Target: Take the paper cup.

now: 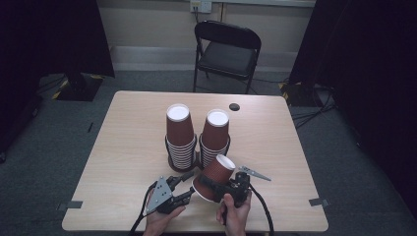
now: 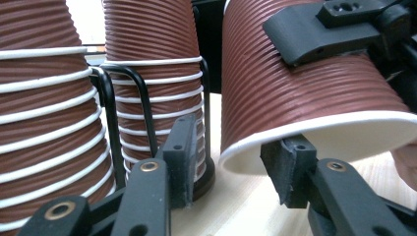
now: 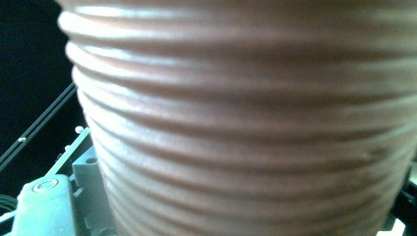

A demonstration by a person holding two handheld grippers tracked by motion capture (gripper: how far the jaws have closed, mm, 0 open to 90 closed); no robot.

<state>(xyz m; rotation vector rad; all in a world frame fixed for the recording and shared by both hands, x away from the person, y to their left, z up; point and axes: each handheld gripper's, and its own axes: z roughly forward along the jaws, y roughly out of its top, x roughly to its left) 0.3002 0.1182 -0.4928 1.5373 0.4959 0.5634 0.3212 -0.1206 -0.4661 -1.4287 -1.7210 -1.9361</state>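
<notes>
right tongs (image 1: pixel 223 187) clamp a light, crushable ribbed cup (image 1: pixel 214 178) mid-wall; left tongs (image 1: pixel 184 184), at nine o'clock, gape at its rim.

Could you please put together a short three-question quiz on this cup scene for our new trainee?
1. True or false: the loose cup held by the right gripper stands upright on the table.
2. How many cup stacks stand in the black wire holder?
3. The left gripper is: A) shut on the cup's rim, B) open, with one jaw near the cup's rim, C) lying flat on the chair.

Key:
1. False: it is tilted, its white rim towards the person.
2. Two, side by side.
3. B
</notes>
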